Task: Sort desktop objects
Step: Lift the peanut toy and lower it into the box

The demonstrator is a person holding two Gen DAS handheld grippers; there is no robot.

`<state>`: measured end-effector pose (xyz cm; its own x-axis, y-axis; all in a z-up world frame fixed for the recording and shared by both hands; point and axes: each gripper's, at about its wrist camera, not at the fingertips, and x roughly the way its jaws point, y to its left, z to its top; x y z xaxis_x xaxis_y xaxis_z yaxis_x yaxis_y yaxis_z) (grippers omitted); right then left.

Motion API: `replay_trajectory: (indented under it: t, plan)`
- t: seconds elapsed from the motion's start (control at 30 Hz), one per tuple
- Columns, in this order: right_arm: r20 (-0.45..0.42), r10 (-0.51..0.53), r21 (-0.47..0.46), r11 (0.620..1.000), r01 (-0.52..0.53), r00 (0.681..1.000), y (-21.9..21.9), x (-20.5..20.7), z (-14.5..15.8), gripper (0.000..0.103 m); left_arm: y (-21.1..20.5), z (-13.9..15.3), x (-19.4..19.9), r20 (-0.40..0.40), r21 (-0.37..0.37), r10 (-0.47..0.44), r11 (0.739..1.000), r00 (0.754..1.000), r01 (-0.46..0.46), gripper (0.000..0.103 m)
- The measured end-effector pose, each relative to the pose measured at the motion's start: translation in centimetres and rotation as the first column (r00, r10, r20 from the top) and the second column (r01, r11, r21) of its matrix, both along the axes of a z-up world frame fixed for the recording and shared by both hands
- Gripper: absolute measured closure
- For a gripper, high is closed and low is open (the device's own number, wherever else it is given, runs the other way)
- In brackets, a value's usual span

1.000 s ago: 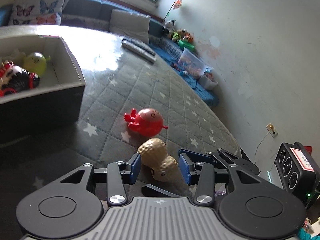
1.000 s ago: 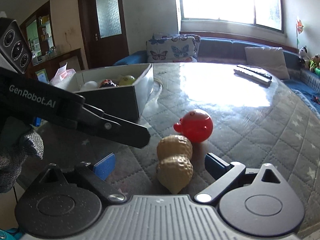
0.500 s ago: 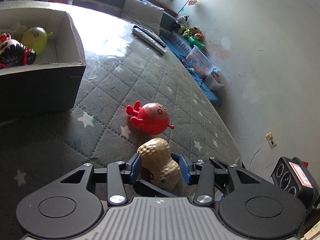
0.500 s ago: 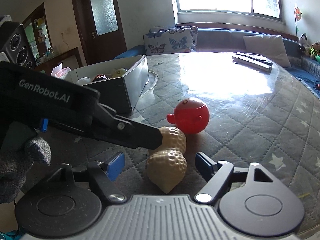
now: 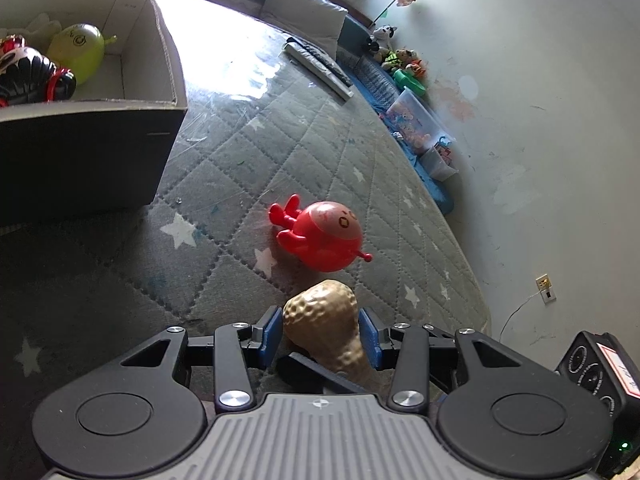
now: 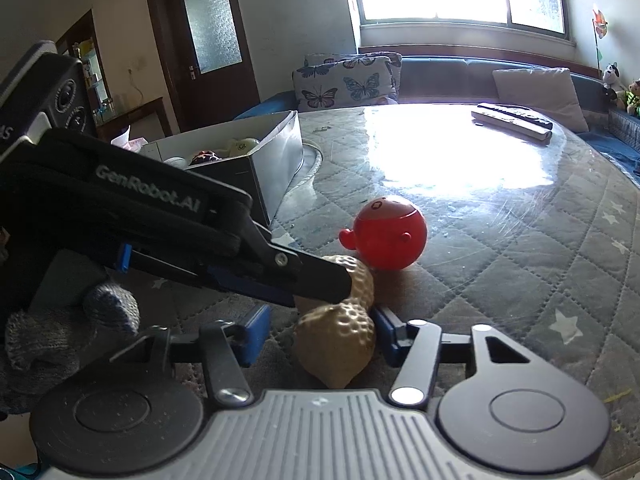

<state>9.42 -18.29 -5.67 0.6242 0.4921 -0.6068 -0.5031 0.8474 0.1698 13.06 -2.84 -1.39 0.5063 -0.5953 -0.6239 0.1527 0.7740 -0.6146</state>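
Observation:
A tan peanut toy [image 5: 320,318] [image 6: 340,340] lies on the quilted table cover, just in front of a red round toy [image 5: 324,240] [image 6: 386,238]. My left gripper [image 5: 321,336] straddles the peanut's far lobe, its blue pads close against both sides, at an unchanged width. In the right wrist view one left finger [image 6: 304,276] reaches in over that lobe. My right gripper [image 6: 320,334] is closing around the near lobe: the right pad touches it and a gap remains at the left pad.
An open cardboard box [image 5: 172,60] [image 6: 276,160] holding a green toy [image 5: 80,50] and a black-and-red toy [image 5: 28,76] stands at the left. Two remotes [image 5: 320,66] [image 6: 512,120] lie far back. A gloved hand [image 6: 60,332] holds the left gripper.
The left gripper slid forward until the peanut sat between its pads. The right jaws have narrowed from wide to nearly the peanut's width.

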Motion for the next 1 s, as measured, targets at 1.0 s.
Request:
replay_trajectory:
  t: [1.0]
  plan:
    - [0.139,0.181,-0.001,0.983,-0.182,0.974,7.1,0.4,6.0,0.06,7.2,6.0,-3.5,0.177,0.0,0.189,0.981,0.966,-0.192,0.058]
